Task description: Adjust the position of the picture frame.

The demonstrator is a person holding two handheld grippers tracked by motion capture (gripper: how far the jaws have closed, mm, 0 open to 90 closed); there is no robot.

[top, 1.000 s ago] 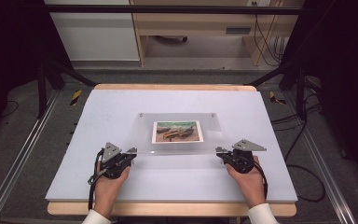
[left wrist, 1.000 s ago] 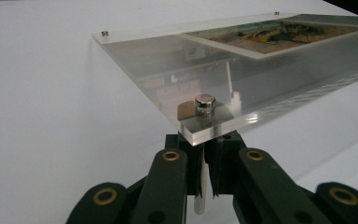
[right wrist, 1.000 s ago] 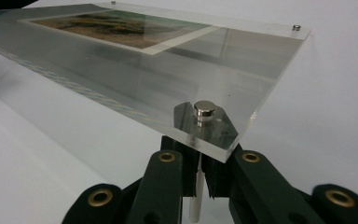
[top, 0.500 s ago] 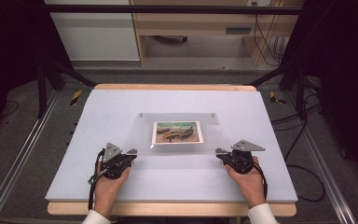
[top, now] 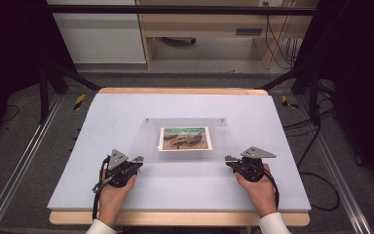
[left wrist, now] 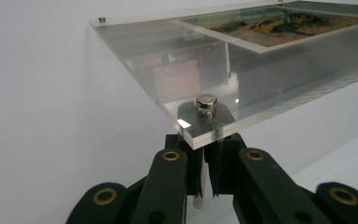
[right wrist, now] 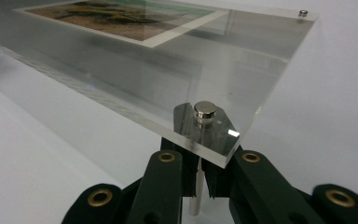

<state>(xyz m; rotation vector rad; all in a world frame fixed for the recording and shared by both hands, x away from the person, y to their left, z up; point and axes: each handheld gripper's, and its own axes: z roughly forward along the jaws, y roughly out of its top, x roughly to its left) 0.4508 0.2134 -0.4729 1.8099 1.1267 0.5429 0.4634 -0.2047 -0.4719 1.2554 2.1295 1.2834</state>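
Clear acrylic photo frame (top: 187, 141) lies mid-table on white mat (top: 126, 112), no readable writing. Left gripper (top: 137, 160) clamped on near-left standoff pin (left wrist: 199, 186); right gripper (top: 230, 159) clamped on near-right standoff pin (right wrist: 195, 186).

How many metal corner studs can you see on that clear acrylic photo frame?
4. Two at the far corners, one at the near left corner above the left tongs, one at the near right corner above the right tongs.

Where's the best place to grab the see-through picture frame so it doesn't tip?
Probably by its thin metal legs under the two near corners, one gripper each, coming from the near edge. The clear frame is wide and flat; the left gripper and right gripper pinch exactly there.
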